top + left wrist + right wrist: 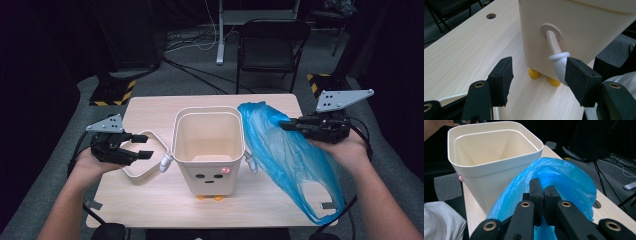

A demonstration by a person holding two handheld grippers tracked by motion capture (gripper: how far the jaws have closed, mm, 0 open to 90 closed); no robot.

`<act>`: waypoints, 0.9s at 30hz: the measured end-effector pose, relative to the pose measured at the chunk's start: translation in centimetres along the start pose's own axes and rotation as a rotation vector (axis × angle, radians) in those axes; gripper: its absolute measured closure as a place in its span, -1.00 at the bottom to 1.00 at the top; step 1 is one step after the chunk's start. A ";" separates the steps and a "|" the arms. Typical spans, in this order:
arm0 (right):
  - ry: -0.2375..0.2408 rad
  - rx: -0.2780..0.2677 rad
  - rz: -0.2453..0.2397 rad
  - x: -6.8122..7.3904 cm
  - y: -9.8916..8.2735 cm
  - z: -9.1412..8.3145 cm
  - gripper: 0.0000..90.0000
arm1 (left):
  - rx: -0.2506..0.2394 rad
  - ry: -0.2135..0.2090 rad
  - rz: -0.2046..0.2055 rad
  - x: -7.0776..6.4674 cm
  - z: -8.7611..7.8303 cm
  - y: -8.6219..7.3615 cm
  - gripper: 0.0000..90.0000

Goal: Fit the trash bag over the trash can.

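Between the parted black foam-padded jaws of the left gripper [537, 81], nothing is gripped; ahead, a cream plastic bin [579, 30] with yellow ball feet [534, 74] is seen

The bin [207, 150] looked like smooth cream plastic with a soft sheen, its side arm [556, 56] glossier white. The bag [280, 150] was thin, translucent blue plastic film, crinkled and shiny. The table [150, 107] showed a matt, pale wood-grain top, and the gripper pads [501, 80] were matt black foam.

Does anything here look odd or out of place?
The bin's inner ring lies off it on the table, left of it. The blue bag hangs from the shut right gripper, not yet inside.
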State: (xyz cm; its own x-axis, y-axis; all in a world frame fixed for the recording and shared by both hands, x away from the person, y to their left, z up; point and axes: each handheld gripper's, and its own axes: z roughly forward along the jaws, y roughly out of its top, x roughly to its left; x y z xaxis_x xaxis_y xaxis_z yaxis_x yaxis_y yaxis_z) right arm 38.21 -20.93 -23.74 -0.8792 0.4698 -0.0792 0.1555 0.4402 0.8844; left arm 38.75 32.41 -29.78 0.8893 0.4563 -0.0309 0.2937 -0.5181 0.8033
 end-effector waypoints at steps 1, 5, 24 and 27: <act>0.004 -0.005 -0.005 0.0 0.2 -0.1 0.95 | 0.001 -0.002 0.005 0.0 0.0 0.2 -0.13; 0.013 -0.027 -0.022 0.2 1.1 -0.8 0.95 | -0.011 -0.015 0.013 -0.2 -0.2 0.8 -0.13; 0.061 -0.102 -0.112 1.5 4.6 -2.4 0.95 | -0.039 -0.031 0.035 -0.7 -1.0 2.8 -0.15; 0.076 -0.113 -0.128 1.9 5.2 -2.5 0.95 | -0.041 -0.029 0.041 -0.9 -1.1 3.1 -0.15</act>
State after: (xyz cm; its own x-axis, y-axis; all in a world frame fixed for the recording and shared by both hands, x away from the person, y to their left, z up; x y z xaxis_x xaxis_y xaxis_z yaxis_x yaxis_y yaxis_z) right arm 36.21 -19.67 -18.17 -0.9208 0.3542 -0.1631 -0.0078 0.4014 0.9159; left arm 38.45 31.21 -26.62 0.9103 0.4136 -0.0142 0.2427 -0.5058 0.8278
